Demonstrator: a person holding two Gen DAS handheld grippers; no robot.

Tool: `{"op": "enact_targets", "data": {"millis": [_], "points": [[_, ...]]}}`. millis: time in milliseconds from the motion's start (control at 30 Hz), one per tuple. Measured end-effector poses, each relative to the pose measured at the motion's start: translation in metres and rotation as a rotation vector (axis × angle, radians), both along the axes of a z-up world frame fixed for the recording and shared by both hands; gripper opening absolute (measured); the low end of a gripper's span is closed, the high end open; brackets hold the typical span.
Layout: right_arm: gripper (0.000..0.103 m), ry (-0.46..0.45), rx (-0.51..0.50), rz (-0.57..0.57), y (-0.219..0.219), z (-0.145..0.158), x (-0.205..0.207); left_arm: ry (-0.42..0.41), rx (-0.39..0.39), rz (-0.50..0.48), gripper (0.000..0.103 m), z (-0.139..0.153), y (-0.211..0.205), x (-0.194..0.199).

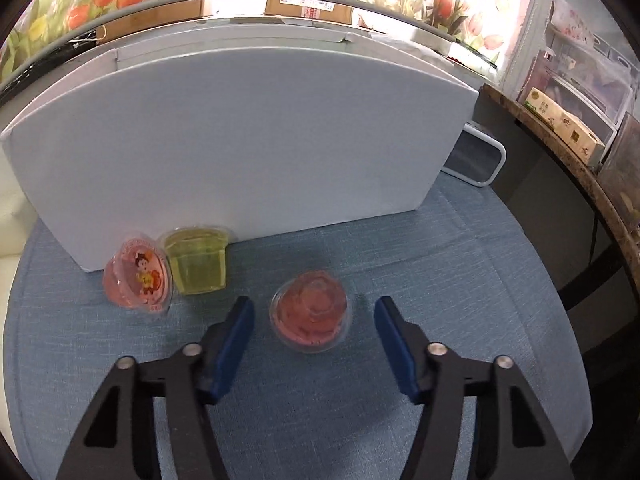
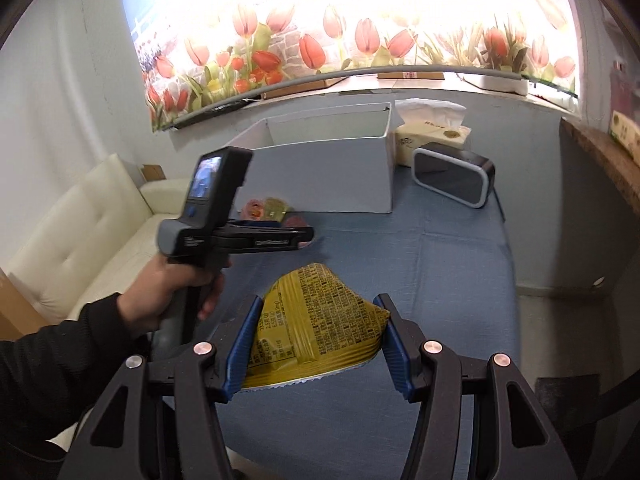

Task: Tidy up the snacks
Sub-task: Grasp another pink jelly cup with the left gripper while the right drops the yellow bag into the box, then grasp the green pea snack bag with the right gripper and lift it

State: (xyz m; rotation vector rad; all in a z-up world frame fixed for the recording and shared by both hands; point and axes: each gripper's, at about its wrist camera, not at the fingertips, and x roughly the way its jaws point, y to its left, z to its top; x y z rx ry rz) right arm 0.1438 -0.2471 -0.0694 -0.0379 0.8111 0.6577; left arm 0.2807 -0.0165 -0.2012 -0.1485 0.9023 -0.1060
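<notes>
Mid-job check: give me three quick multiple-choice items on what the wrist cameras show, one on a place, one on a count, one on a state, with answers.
1. Where is the upside-down pink jelly cup?
A. inside the white box
B. on the blue tablecloth between the left gripper's open fingers
C. on the sofa

2. How many jelly cups are on the table in the left wrist view?
A. one
B. five
C. three

3. What is the right gripper doing?
A. clamped on a yellow snack packet
B. open and empty
C. holding a jelly cup

Answers:
1 B: the cup sits on the blue tablecloth ahead of the left gripper, untouched by the pads.
2 C: that cup, a pink cup on its side and a green cup in front of the white box.
3 A: both blue pads press the yellow snack packet.
</notes>
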Motion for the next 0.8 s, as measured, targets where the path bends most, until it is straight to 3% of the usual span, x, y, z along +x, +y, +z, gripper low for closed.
{"op": "enact_targets", "data": {"millis": [133,367,667,700,733,800], "points": [[0.061,0.013,0.012,0.007,0.003,-0.005,-0.001,0.003,0.001,-0.024,0.038,-0.002,-0.002,0.005],[0.061,0.032,0.019,0.011,0.007,-0.012,-0.003,-0.036,-0.009,-0.057,0.038,0.008,0.003,-0.006],[0.061,0.022,0.020,0.030,0.025,-0.010,0.008,-0.140,-0.004,-0.090,0.038,0.065,0.015,-0.056],[0.059,0.017,0.022,0.034,0.029,-0.008,0.012,-0.156,-0.006,-0.090,0.038,0.074,0.019,-0.061],[0.042,0.013,0.022,0.038,0.033,-0.006,0.016,-0.170,-0.010,-0.088,0.038,0.085,0.023,-0.067],[0.025,0.003,0.021,0.046,0.043,-0.002,0.029,-0.203,-0.035,-0.076,0.038,0.107,0.035,-0.075]]}}
